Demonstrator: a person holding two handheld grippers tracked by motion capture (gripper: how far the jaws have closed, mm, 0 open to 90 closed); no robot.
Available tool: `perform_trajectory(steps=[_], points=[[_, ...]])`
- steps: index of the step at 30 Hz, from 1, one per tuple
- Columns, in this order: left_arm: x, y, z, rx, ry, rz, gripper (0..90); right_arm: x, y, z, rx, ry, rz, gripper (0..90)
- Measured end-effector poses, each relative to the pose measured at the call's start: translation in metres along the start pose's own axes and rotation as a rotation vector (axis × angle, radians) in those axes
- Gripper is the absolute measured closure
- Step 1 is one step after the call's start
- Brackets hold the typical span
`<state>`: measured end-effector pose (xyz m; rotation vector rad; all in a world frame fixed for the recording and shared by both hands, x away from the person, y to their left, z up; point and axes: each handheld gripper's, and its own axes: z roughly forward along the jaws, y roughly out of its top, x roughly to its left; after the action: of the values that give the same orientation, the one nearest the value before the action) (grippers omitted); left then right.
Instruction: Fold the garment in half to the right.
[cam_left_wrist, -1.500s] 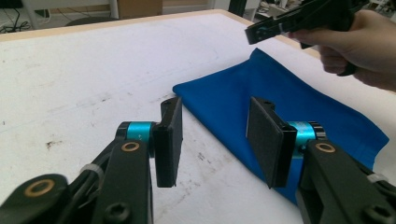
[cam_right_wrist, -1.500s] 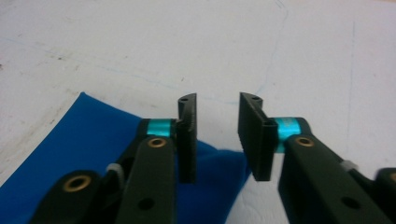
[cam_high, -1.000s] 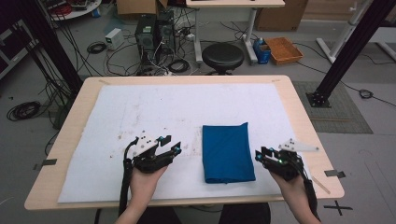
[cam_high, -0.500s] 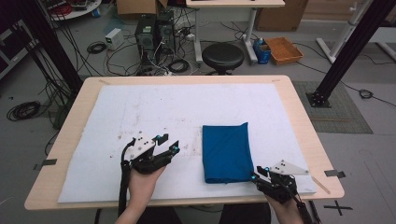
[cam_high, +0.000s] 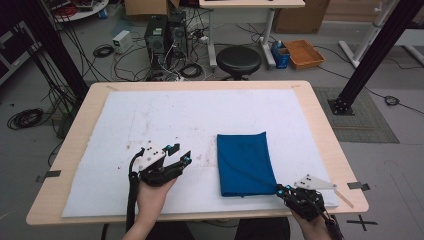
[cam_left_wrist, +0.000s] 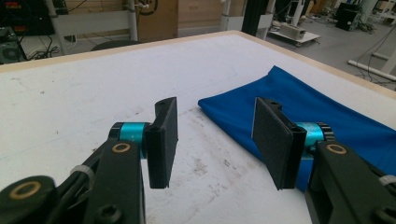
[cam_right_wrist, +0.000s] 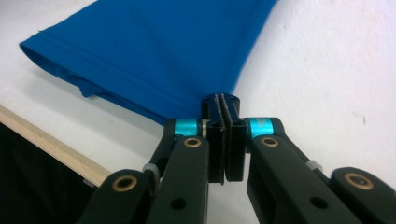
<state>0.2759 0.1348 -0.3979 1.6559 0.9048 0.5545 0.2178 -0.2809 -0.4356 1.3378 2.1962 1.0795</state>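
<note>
Jaws of right gripper (cam_right_wrist: 223, 140) pinch blue cloth (cam_high: 245, 162) on white table cover (cam_high: 165, 115).

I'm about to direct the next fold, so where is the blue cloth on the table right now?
In the high view the blue cloth lies folded right of centre on the white mat, its near right corner pinched in the right claw.

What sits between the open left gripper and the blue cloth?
Nothing visible: only bare white mat lies between the left gripper and the blue cloth. The right gripper is shut on its near corner.
</note>
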Motion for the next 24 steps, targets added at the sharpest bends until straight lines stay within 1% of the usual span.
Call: perform_trajectory(steps=[1, 3, 4, 6, 8, 9, 12, 15, 16, 18, 20, 21, 23, 24], points=[[0.0, 0.0, 0.0, 0.0, -0.001, -0.004, 50.6, -0.001, -0.001, 0.0, 0.007, -0.001, 0.011, 90.0], [-0.001, 0.0, 0.001, 0.0, -0.001, 0.002, 49.6, -0.004, -0.002, 0.001, 0.009, 0.003, 0.02, 90.0], [-0.001, 0.0, 0.001, 0.002, -0.002, 0.002, 49.6, -0.004, -0.001, 0.001, 0.011, 0.002, 0.017, 90.0], [-0.001, 0.0, 0.002, 0.002, -0.004, 0.0, 49.6, -0.005, 0.003, 0.0, -0.01, 0.003, 0.017, 86.2], [-0.001, 0.0, 0.003, 0.003, -0.004, -0.001, 49.4, -0.007, 0.015, 0.0, -0.043, -0.002, 0.01, 84.0], [-0.001, 0.0, 0.003, 0.0, -0.006, 0.002, 48.8, -0.008, 0.023, 0.001, -0.062, -0.009, 0.008, 83.4], [0.0, 0.0, 0.005, 0.001, -0.009, -0.002, 48.4, -0.015, 0.048, 0.008, -0.098, -0.027, 0.003, 81.5], [0.001, -0.001, 0.006, 0.01, -0.012, -0.007, 48.4, -0.023, 0.073, 0.02, -0.116, -0.04, -0.001, 79.7], [0.001, -0.001, 0.006, 0.009, -0.011, -0.007, 48.2, -0.026, 0.081, 0.026, -0.113, -0.041, 0.003, 78.6], [0.002, -0.001, 0.006, 0.012, -0.013, -0.008, 48.0, -0.033, 0.096, 0.039, -0.106, -0.044, 0.023, 77.5], [0.002, -0.002, 0.006, 0.012, -0.013, -0.007, 47.9, -0.04, 0.109, 0.054, -0.089, -0.059, 0.046, 75.3], [0.003, -0.002, 0.005, 0.014, -0.015, -0.009, 47.9, -0.044, 0.114, 0.061, -0.08, -0.059, 0.06, 75.1], [0.003, -0.003, 0.005, 0.015, -0.014, -0.01, 47.8, -0.051, 0.121, 0.076, -0.072, -0.076, 0.086, 74.6], [0.004, -0.003, 0.005, 0.016, -0.016, -0.01, 47.8, -0.054, 0.124, 0.083, -0.057, -0.078, 0.107, 74.6]])
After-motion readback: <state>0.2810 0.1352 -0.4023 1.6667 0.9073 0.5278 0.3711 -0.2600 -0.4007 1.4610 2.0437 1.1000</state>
